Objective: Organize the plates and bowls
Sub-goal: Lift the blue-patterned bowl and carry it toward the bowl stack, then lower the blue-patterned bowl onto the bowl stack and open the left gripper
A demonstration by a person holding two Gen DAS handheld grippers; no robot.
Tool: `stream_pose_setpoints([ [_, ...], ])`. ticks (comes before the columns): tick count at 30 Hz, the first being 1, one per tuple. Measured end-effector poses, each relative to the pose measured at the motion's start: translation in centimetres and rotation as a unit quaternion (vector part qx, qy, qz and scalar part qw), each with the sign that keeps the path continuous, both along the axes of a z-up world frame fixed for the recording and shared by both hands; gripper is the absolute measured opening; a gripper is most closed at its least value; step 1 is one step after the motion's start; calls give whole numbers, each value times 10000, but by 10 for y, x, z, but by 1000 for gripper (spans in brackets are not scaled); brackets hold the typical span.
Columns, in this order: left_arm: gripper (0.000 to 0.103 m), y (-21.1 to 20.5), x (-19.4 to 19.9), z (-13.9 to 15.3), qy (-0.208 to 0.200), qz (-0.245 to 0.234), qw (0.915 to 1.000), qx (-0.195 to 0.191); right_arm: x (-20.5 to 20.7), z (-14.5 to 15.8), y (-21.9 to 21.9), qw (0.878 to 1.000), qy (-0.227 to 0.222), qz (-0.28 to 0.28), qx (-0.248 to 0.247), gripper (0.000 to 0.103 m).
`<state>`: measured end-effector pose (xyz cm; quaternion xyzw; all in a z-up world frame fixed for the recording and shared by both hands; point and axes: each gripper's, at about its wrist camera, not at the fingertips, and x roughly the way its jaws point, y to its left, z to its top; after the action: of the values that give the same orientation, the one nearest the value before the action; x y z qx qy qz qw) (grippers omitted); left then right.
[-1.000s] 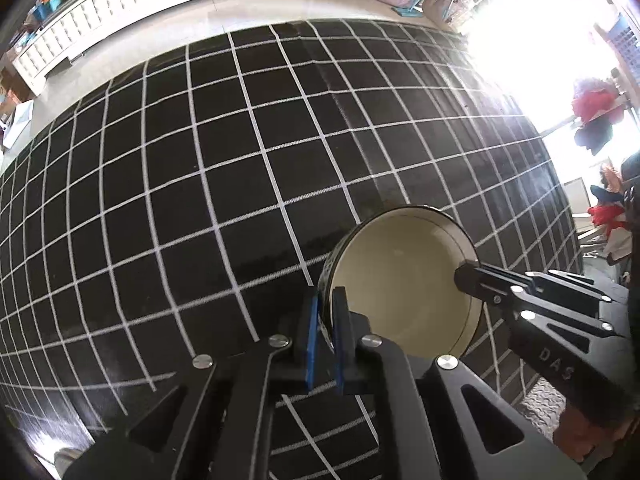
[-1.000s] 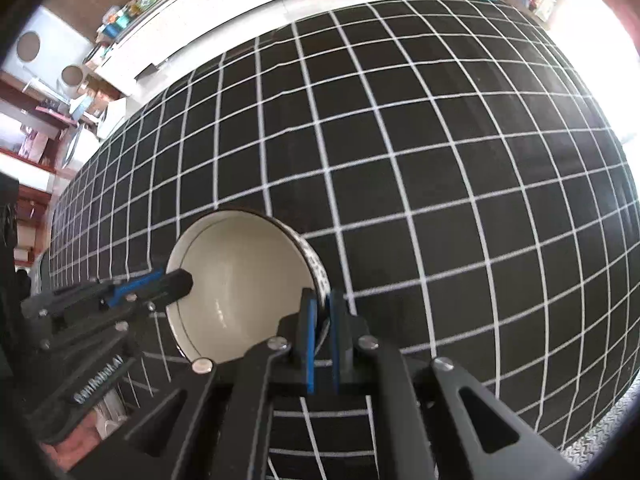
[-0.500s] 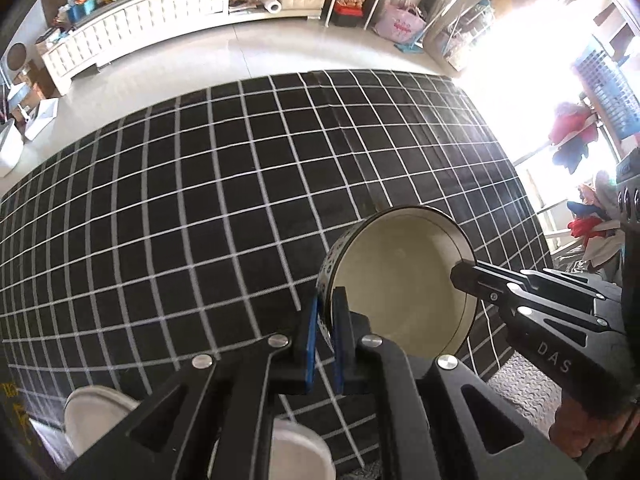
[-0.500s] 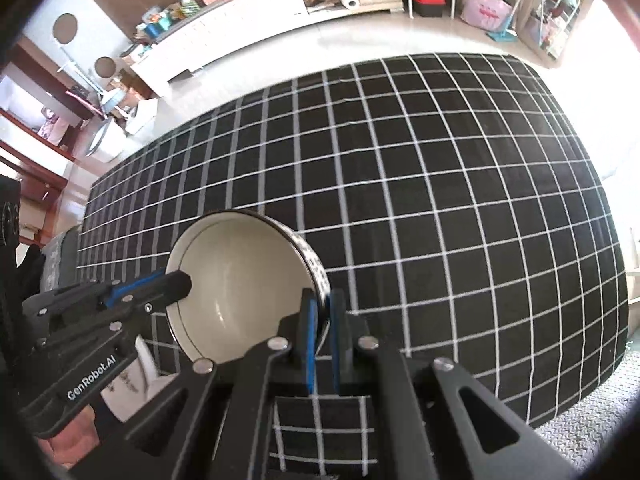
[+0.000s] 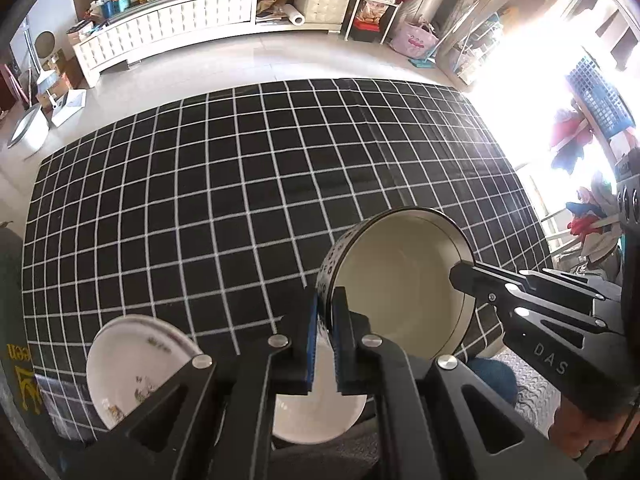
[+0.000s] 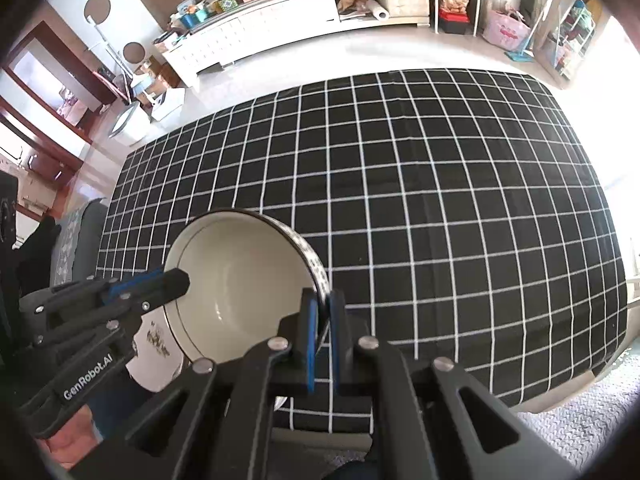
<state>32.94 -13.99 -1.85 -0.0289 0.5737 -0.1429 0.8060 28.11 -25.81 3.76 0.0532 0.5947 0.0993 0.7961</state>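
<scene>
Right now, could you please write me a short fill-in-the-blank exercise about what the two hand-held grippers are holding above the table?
1. The left hand-held gripper and right hand-held gripper both grip the same ____.
2. Each is shut on the bowl's ____.
3. The tablecloth is black with white ____ lines.
4. The bowl's inside is ____, holding nothing.

Missing words: bowl; rim; grid; empty

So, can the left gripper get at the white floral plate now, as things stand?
Probably not yet: the left gripper is shut on the bowl rim, which the right gripper also clamps. The floral plate lies uncovered below, to its left.
</scene>
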Motion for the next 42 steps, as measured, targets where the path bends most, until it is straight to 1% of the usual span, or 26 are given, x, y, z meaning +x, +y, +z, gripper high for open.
stream_pose_setpoints([
  [5,5,6,-21,-10,65,23,10000,45,-17,-9,12,9999,101,24,31,9],
  [11,5,23,-44,-21,205,30,9997,119,-31,-20,29,9997,219,83,-91,9],
  [16,5,30,-58,-39,357,27,9991,206,-40,-32,41,9992,314,170,-199,9],
  [21,5,40,-66,-57,545,129,9982,214,-44,-47,52,9983,460,240,-253,9],
  [26,5,47,-70,-68,656,172,9974,231,-44,-59,60,9975,583,289,-259,9],
  [31,5,52,-72,-78,784,236,9964,234,-46,-66,67,9966,637,377,-365,9],
  [42,5,56,-72,-95,864,251,9956,274,-44,-80,70,9953,764,449,-389,9],
])
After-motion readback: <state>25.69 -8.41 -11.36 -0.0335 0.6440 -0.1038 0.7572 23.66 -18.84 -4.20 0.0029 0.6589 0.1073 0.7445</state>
